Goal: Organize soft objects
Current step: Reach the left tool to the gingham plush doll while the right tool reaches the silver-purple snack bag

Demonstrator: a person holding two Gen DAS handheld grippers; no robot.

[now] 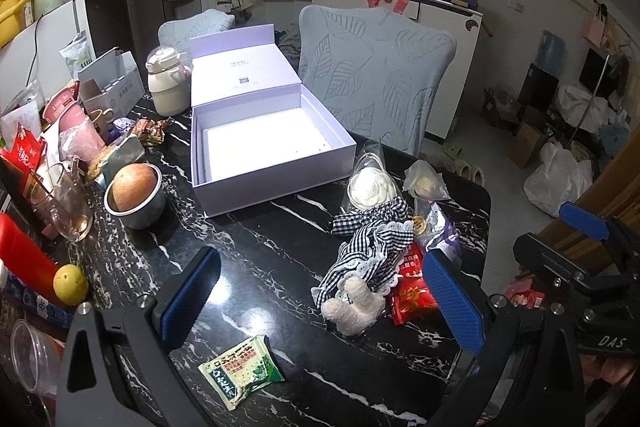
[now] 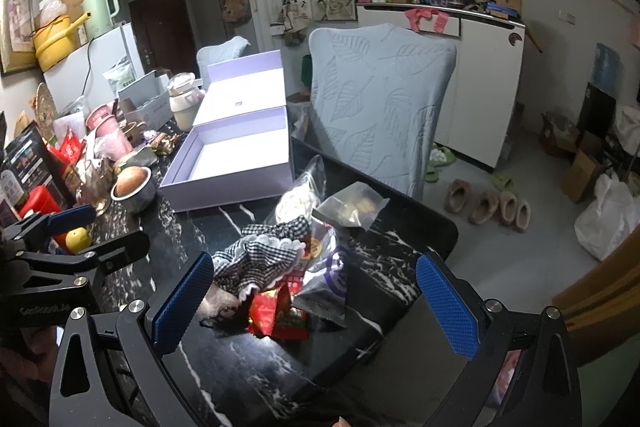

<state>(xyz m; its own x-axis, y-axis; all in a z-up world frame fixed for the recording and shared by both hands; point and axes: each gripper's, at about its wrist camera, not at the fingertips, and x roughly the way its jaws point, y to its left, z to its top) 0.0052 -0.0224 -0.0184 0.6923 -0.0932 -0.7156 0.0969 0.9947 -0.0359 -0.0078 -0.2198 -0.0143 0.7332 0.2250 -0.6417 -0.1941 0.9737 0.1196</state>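
A plush toy in a black-and-white gingham dress [image 1: 362, 263] lies on the black marble table [image 1: 260, 251], right of centre; it also shows in the right wrist view [image 2: 260, 259]. Behind it lies a white soft item in a clear bag [image 1: 370, 187]. An open, empty lilac box [image 1: 264, 143] stands at the back; it also shows in the right wrist view [image 2: 232, 163]. My left gripper [image 1: 320, 303] is open, just short of the toy. My right gripper [image 2: 316, 303] is open above red snack packets [image 2: 280, 315] near the toy. Both are empty.
A green sachet [image 1: 240, 367] lies near the left gripper. A metal bowl with an apple [image 1: 134, 193], a glass [image 1: 68, 203], a lemon [image 1: 70, 283] and clutter fill the table's left side. A blue covered chair [image 1: 376, 75] stands behind the table.
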